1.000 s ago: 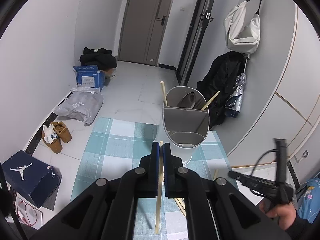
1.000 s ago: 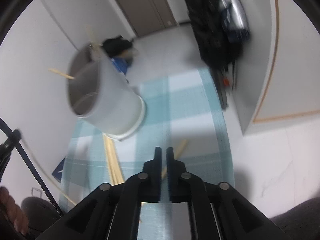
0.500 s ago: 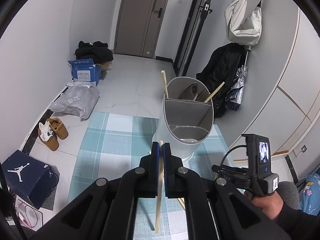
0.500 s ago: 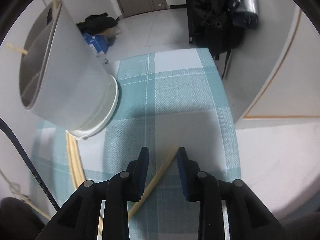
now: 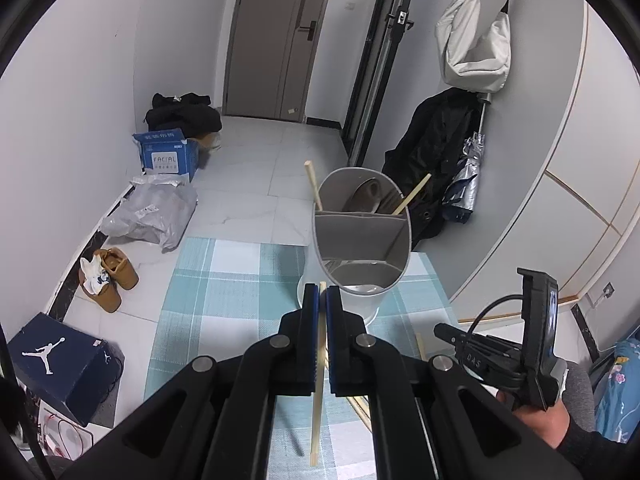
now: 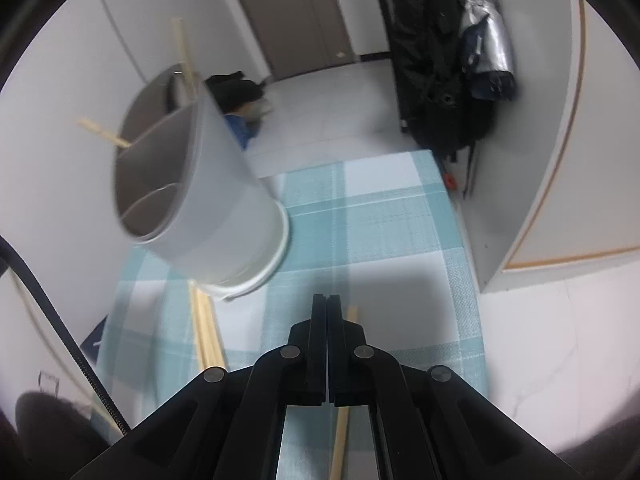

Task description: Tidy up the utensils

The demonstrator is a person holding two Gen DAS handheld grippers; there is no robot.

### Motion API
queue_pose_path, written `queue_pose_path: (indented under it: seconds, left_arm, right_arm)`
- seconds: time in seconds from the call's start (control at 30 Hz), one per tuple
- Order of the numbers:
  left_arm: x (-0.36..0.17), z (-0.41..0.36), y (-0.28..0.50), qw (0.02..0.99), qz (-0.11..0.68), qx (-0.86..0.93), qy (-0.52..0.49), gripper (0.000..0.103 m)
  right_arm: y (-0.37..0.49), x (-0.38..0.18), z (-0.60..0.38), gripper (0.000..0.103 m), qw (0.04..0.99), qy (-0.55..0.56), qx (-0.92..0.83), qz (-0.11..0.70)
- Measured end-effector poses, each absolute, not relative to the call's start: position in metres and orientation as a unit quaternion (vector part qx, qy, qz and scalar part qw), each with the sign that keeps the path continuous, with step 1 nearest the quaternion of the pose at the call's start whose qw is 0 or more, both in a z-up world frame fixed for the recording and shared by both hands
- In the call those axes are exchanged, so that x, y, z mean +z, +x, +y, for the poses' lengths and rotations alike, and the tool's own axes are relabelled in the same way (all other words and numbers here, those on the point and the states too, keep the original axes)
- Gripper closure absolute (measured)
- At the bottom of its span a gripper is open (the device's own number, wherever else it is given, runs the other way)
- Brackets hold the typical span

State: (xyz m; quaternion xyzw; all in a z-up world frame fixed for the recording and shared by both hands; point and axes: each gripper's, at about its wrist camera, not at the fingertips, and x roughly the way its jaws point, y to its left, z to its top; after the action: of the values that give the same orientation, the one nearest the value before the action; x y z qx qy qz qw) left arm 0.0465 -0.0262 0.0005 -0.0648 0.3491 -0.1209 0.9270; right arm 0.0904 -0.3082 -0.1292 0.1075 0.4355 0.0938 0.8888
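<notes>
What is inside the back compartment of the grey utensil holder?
In the utensil holder, two wooden chopsticks and a spoon stand in the back compartment; the divider hides their lower ends.

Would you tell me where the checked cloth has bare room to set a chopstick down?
Bare: the checked cloth right of the utensil holder, to its far edge, and left of the holder. Crowded: the loose chopsticks at the holder's base.
</notes>
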Motion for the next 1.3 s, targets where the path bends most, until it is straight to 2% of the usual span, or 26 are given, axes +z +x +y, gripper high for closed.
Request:
queue_pose_path:
  seconds: [0.1,0.13,0.3,0.43,0.5,0.57,0.63,0.67,0.83,1.3]
  left_arm:
    - [0.002,-0.028,0.044,0.928,0.349,-0.119,-0.062,0.103]
    - [0.003,-0.027,0.043,0.927,0.35,-0.118,-0.064,0.103]
    - [0.001,-0.026,0.039,0.926,0.353,-0.114,-0.066,0.103]
    - [-0.001,-0.025,0.04,0.925,0.358,-0.11,-0.07,0.103]
    - [-0.001,-0.025,0.042,0.924,0.359,-0.11,-0.071,0.103]
    - [-0.001,-0.026,0.042,0.924,0.359,-0.109,-0.069,0.103]
    - [0.0,-0.027,0.044,0.924,0.36,-0.109,-0.068,0.103]
    - [0.0,-0.027,0.043,0.924,0.36,-0.109,-0.068,0.103]
    - [0.004,-0.03,0.042,0.925,0.358,-0.112,-0.068,0.103]
    - [0.046,-0.04,0.033,0.932,0.326,-0.138,-0.082,0.103]
  right_arm:
    - [0.089,-0.128,-0.31,0.103,0.889,0.098,0.092,0.438]
    - [0.099,-0.132,-0.307,0.1,0.882,0.094,0.096,0.452]
    - [0.111,-0.161,-0.29,0.097,0.858,0.035,0.102,0.502]
    - [0.123,-0.172,-0.28,0.08,0.858,0.003,0.101,0.504]
    - [0.126,-0.171,-0.274,0.079,0.858,-0.019,0.097,0.504]
    - [0.131,-0.17,-0.267,0.082,0.856,-0.036,0.097,0.506]
    - [0.137,-0.171,-0.266,0.096,0.856,-0.038,0.093,0.506]
    - [0.14,-0.171,-0.268,0.097,0.856,-0.028,0.095,0.507]
    - [0.132,-0.161,-0.287,0.098,0.866,0.036,0.117,0.485]
    - [0.049,-0.067,-0.302,0.098,0.929,0.13,0.175,0.299]
